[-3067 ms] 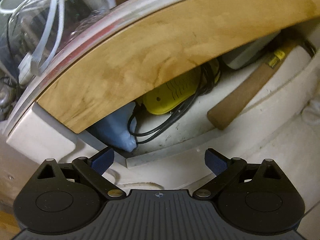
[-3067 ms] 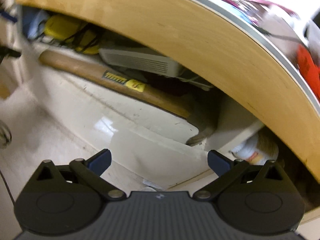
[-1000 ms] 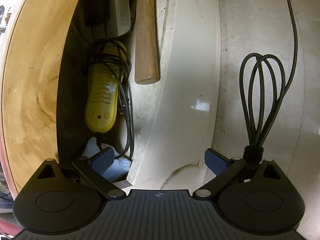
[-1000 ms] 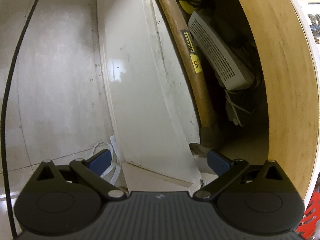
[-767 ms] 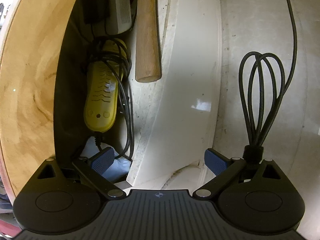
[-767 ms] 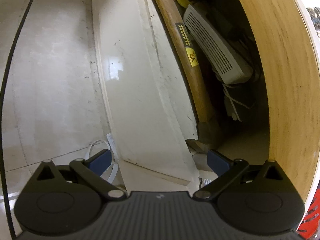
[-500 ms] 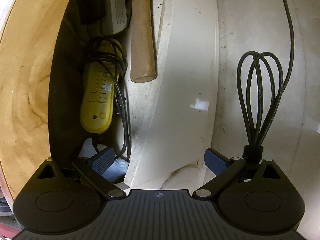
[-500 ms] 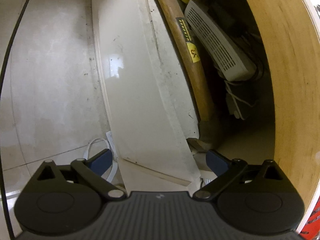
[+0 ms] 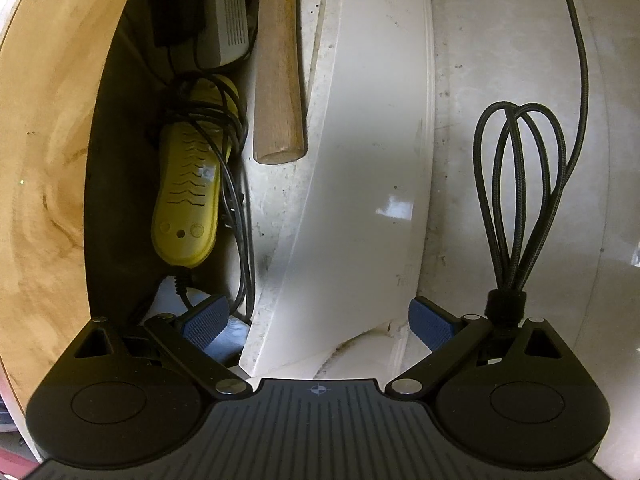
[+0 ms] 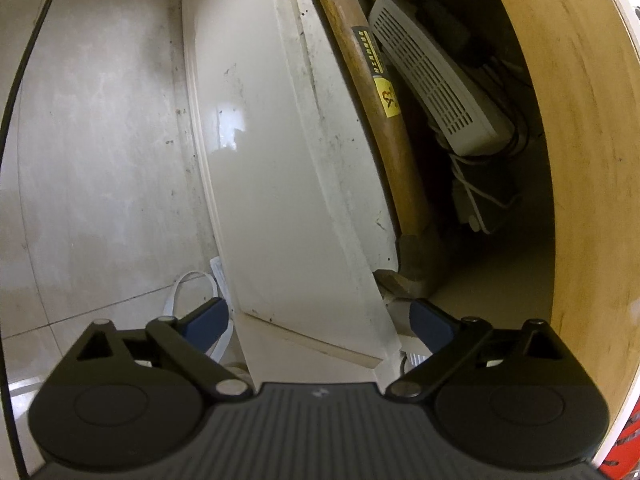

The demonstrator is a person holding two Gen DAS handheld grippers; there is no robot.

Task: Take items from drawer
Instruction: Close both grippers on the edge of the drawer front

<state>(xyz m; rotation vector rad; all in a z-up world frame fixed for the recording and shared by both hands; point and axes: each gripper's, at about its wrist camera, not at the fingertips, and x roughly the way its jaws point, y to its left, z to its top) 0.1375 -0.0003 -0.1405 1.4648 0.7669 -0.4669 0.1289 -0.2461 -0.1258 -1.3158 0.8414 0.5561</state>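
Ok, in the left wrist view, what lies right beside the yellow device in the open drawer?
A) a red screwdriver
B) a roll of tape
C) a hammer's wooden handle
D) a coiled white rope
C: the wooden handle of the hammer lies alongside the yellow device, which has a black cord looped around it.

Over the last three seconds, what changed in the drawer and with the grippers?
Both views swung about a quarter turn; the drawer front now runs lengthwise. Nothing was gripped: left gripper and right gripper stay open. Hammer, yellow device and white box lie unmoved.
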